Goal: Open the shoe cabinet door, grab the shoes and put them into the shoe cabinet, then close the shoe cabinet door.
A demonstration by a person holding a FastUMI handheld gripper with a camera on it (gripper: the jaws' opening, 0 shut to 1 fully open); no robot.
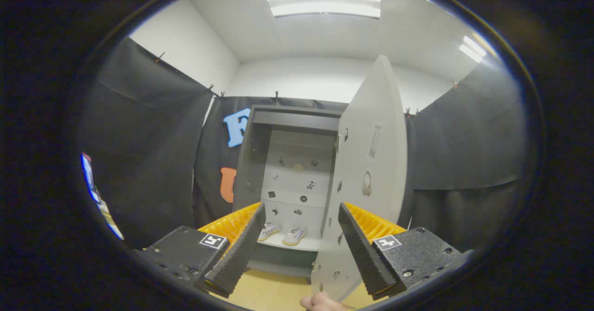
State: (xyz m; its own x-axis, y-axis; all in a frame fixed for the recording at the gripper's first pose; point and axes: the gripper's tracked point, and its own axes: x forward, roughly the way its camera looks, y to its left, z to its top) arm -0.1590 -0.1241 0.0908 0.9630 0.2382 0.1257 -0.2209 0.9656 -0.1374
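The tongs are held wide apart and empty. Beyond them the shoe cabinet stands open, its door swung out to the right. The shoes are seen already on the bottom shelf. The door is judged a stiff, light panel, best pushed at its free edge. Small stickers dot the cabinet; no writing can be read.

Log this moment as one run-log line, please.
cabinet door: open | shoes: pair on bottom shelf | gripper: open, empty, back from cabinet | step left: close door
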